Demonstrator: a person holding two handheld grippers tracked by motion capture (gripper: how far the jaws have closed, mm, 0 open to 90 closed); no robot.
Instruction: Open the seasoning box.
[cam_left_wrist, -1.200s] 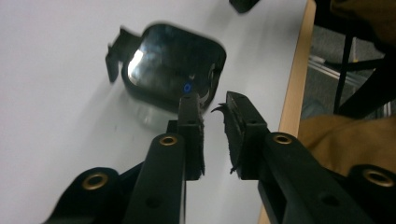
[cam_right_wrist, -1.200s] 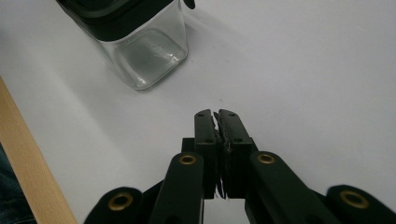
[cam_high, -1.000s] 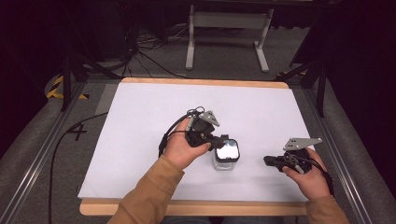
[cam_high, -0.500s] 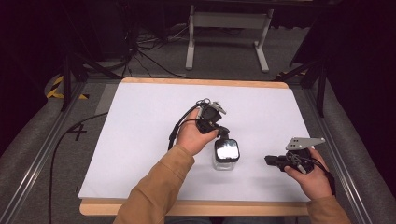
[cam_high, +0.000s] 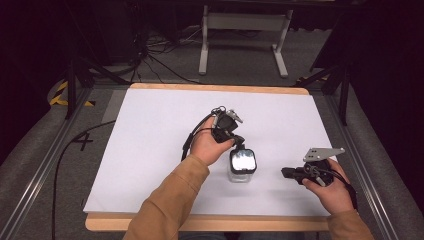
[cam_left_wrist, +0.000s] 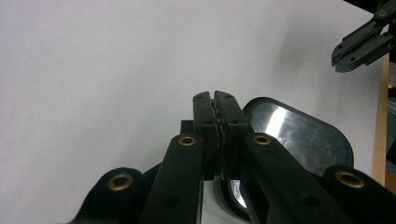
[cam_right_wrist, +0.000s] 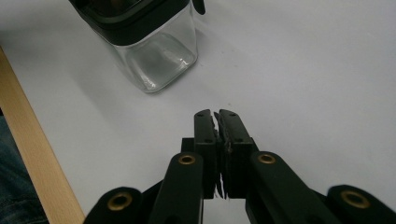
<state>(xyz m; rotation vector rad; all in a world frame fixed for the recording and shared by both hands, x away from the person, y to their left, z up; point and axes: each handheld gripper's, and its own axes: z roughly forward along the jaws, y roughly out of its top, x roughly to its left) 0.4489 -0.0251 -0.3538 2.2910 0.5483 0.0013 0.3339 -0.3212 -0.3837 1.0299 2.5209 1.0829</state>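
Left tongs (cam_high: 239, 143) pressed together empty over jar lid (cam_high: 243, 161), right tongs (cam_high: 285, 172) closed, level, near jar.

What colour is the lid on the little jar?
Black, with a shiny top; the lid shows best in the left gripper view.

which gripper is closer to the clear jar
Left. The left gripper hangs right at the jar, its shut jaws over the edge of the black lid. The right gripper rests off to the jar's right, apart from it.

White table (cam_high: 150, 150), grey carpet (cam_high: 240, 62), dark room
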